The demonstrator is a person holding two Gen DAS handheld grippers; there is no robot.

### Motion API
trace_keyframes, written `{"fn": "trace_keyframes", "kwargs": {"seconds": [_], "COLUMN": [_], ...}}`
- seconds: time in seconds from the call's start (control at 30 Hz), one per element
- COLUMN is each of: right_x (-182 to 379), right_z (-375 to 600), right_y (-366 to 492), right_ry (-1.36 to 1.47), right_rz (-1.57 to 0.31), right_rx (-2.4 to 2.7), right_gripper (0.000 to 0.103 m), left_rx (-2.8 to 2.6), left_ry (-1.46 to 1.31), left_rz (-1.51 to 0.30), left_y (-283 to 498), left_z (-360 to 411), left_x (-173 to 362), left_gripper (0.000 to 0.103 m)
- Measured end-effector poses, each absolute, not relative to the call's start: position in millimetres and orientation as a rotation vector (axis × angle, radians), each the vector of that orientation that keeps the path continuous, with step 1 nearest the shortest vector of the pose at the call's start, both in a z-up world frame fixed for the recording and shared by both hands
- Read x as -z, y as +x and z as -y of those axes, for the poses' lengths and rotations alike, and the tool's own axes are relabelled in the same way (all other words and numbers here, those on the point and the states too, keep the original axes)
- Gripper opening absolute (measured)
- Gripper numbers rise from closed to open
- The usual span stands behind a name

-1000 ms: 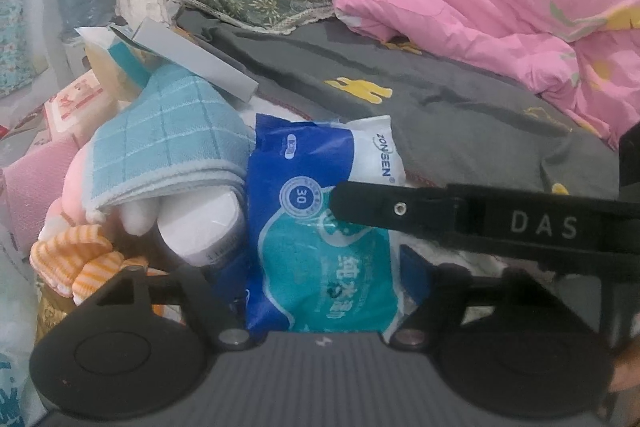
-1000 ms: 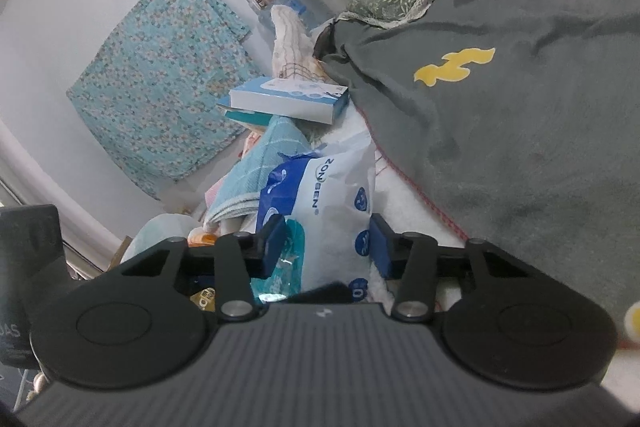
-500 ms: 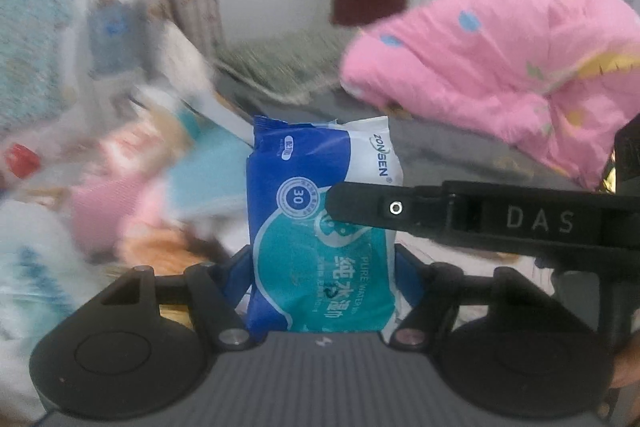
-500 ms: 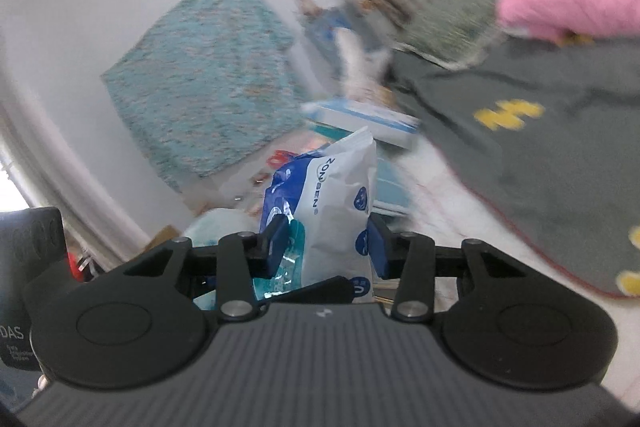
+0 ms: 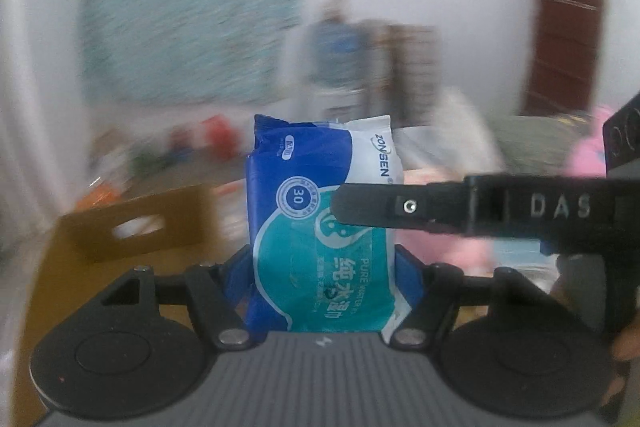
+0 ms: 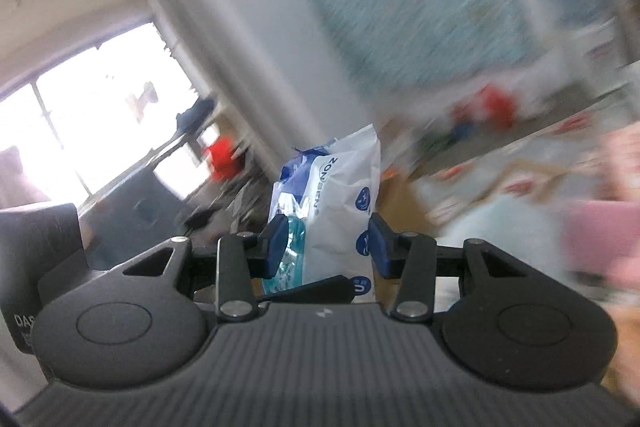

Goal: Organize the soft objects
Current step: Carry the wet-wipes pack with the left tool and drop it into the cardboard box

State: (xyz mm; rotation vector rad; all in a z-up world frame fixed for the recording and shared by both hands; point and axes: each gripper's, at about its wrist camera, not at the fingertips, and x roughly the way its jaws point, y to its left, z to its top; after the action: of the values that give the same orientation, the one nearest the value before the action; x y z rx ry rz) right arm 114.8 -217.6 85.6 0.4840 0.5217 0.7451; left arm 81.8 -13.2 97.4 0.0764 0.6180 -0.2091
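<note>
A blue, teal and white pack of wet wipes (image 5: 320, 227) stands upright between the blue pads of my left gripper (image 5: 324, 267), which is shut on its two sides. My right gripper (image 6: 328, 243) is shut on the same pack (image 6: 340, 187) across its thin edge. One black finger of the right gripper (image 5: 400, 207) crosses the pack's front in the left wrist view. The pack hangs in the air, clear of the pile. The background is blurred by motion.
A brown cardboard box (image 5: 132, 227) with a handle slot sits low on the left, below the pack. A teal floral cloth (image 5: 192, 11) hangs on the white wall. Blurred pink fabric (image 5: 460, 247) lies at the right. A bright window (image 6: 80, 115) is at the left.
Both grippers have lifted the wipes pack off the pile beside the bed and swung it left. The bed and pink quilt have left the view; the wall and cardboard box now show.
</note>
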Motion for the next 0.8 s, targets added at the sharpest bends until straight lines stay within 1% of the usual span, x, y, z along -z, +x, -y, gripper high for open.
{"fn": "trace_keyframes", "kwargs": {"seconds": [0.17,0.27,0.4,0.53,0.7,0.77,0.8], "right_x": [-80.0,-69.7,-44.2,-7.8,40.9,61.3,69.8], "right_z": [115.0,54.9,-4.0,-40.3,-54.8,-60.9,-67.2], "right_y": [204.6,249.6,301.4,334.2,375.3,382.4,381.2], "right_ry": [0.462,0.443,0.503,0.581,0.782,0.844,0.850], "right_rz": [-0.730,-0.848,-1.003,-1.103,-1.189,-1.232,-1.252], "right_rx": [-0.863,-0.887,-0.877,-0.836,-0.771,-0.723,-0.709], "right_gripper": [0.043,0.044,0.045,0.047,0.053,0.059,0.059], "left_rx": [0.036,-0.033,-0.093,-0.136,-0.216,-0.277,-0.299], "left_ry": [0.039,0.011,-0.027,0.033,0.095,0.144,0.163], "left_rz": [-0.758,-0.843,-0.941,-0.994,-1.020,-1.006,-1.002], "left_y": [145.6,183.7,229.9,263.7,287.8,287.7,288.3], "left_z": [-74.7,-114.0,-159.9,-181.2,-190.4,-193.0,-193.2], "left_x": [-88.5,-74.7,-49.0,-28.1,-7.5,-1.7,-1.3], "left_gripper": [0.073,0.073,0.073,0.073,0.075,0.076,0.076]}}
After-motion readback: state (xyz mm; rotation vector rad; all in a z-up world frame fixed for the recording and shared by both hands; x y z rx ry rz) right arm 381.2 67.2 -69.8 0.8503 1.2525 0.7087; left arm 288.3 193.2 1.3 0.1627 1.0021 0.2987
